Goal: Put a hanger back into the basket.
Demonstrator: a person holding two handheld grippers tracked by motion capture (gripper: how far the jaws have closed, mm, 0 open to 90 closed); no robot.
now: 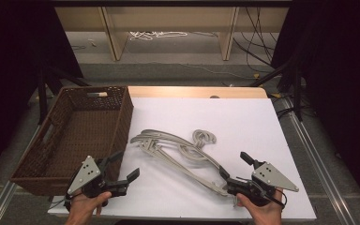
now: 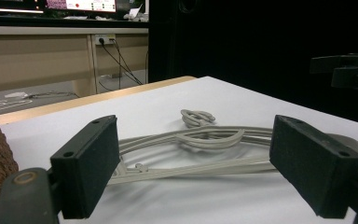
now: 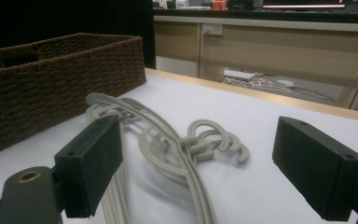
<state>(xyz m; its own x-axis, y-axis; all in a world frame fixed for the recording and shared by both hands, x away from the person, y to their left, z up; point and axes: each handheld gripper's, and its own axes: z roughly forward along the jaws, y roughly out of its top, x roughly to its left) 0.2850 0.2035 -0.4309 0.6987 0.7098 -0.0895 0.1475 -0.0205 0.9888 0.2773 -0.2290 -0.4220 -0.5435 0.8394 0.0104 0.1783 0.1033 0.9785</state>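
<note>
White table (image 1: pixel 243 117), basket (image 1: pixel 75 136) left, hangers (image 1: pixel 178 150) mid. We hold left gripper (image 1: pixel 122 168) and right gripper (image 1: pixel 234 166) low at near edge, both agape, empty.

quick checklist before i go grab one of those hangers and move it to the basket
1. Left gripper open, nothing between the jaws: ok.
2. Right gripper open and empty: ok.
3. Hangers within reach, on the white table between the two grippers: ok.
4. A single hanger free to lift: not ok, they lie stacked and their hooks overlap.
5. Basket empty and upright at the table's left: ok.
6. How many hangers are in the pile: cannot tell.
</note>
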